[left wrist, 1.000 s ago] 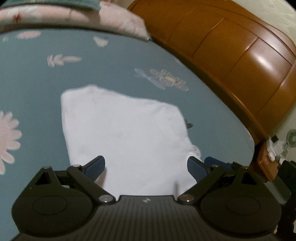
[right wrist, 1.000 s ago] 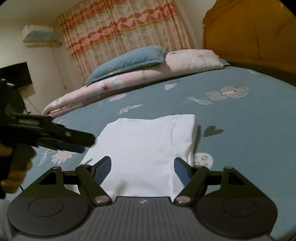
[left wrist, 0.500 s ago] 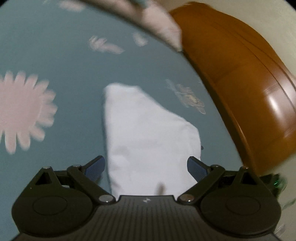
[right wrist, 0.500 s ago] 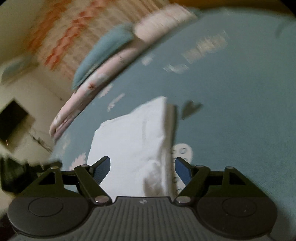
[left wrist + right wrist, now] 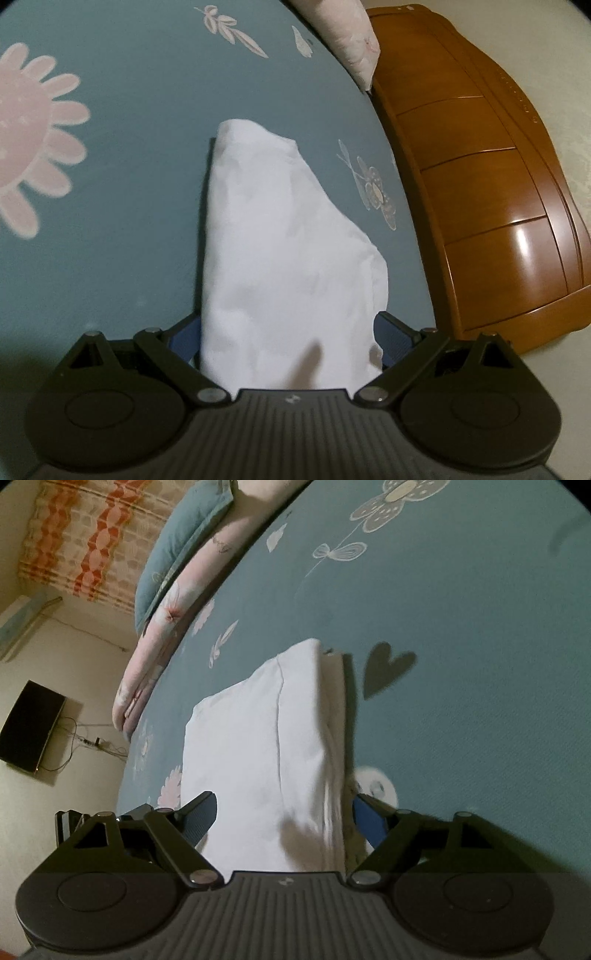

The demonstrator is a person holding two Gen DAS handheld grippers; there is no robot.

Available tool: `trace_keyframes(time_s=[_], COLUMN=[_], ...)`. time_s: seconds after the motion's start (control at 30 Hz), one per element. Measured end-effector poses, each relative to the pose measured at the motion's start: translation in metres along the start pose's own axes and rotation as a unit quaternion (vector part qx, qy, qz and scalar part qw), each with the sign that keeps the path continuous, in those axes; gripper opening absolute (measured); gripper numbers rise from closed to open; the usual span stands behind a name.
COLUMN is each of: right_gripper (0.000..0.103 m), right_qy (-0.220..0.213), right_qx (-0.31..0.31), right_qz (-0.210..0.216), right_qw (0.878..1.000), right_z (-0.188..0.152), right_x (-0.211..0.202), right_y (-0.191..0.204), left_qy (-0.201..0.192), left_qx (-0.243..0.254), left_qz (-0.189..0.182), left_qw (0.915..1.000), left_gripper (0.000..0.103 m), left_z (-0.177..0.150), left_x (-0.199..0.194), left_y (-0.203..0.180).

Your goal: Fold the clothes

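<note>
A folded white garment (image 5: pixel 280 236) lies on the teal flowered bed sheet (image 5: pixel 129 184). My left gripper (image 5: pixel 288 336) is open, and the garment's near end fills the space between its blue fingers (image 5: pixel 393 338); the cloth edge covers the tip of the left one. In the right wrist view the same garment (image 5: pixel 258 738) shows a stacked, layered edge on its right side. My right gripper (image 5: pixel 284 816) is also open, astride the garment's near end, with that layered edge close to its right finger (image 5: pixel 369 823). Whether any finger is under the cloth I cannot tell.
A wooden headboard (image 5: pixel 498 184) curves along the bed's right side, with a pink quilt (image 5: pixel 354 37) at its top end. A teal pillow (image 5: pixel 184 535) on a pink quilt (image 5: pixel 166 627), striped curtains (image 5: pixel 74 535) and a black screen (image 5: pixel 29 727) lie beyond the bed.
Both grippers have rolled sideways and closed in on the garment's near end, which now fills the gap between each pair of fingers. Both stay open. The garment looks narrower and bunched.
</note>
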State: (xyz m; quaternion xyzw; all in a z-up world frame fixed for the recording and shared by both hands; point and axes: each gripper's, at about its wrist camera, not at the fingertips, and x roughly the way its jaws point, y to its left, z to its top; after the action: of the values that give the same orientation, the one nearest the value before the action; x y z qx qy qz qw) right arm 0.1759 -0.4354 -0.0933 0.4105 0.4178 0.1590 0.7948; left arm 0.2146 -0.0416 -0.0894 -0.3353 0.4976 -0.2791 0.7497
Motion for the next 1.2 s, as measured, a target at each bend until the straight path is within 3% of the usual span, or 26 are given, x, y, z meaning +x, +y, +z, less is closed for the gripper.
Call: trace_keyframes(time_s=[0.13, 0.27, 0.4, 0.7, 1.0, 1.2], right_gripper=[0.084, 0.091, 0.091, 0.091, 0.092, 0.094], right_qy=[0.018, 0.028, 0.03, 0.06, 0.028, 0.041], right_qx=[-0.008, -0.023, -0.038, -0.041, -0.039, -0.078], right_qz=[-0.002, -0.003, 0.006, 0.017, 0.022, 0.018], right_qw=[1.0, 0.999, 0.999, 0.997, 0.999, 0.996], right_z=[0.018, 0.024, 0.01, -0.031, 0.004, -0.006], right_x=[0.02, 0.03, 0.02, -0.008, 0.027, 0.03], right_y=[0.007, 0.015, 0.012, 0.01, 0.015, 0.022], left_qy=[-0.005, -0.015, -0.014, -0.012, -0.016, -0.014], left_qx=[-0.002, 0.003, 0.02, 0.006, 0.01, 0.046], left_qz=[-0.006, -0.007, -0.006, -0.009, -0.005, 0.002], left_qw=[1.0, 0.9999, 0.9997, 0.9999, 0.9998, 0.9988], left_gripper=[0.095, 0.095, 0.095, 0.095, 0.094, 0.088], left_z=[0.011, 0.012, 0.0, -0.036, 0.002, -0.007], left_x=[0.01, 0.012, 0.009, -0.008, 0.02, 0.017], left_y=[0.0, -0.001, -0.004, -0.002, -0.006, -0.009])
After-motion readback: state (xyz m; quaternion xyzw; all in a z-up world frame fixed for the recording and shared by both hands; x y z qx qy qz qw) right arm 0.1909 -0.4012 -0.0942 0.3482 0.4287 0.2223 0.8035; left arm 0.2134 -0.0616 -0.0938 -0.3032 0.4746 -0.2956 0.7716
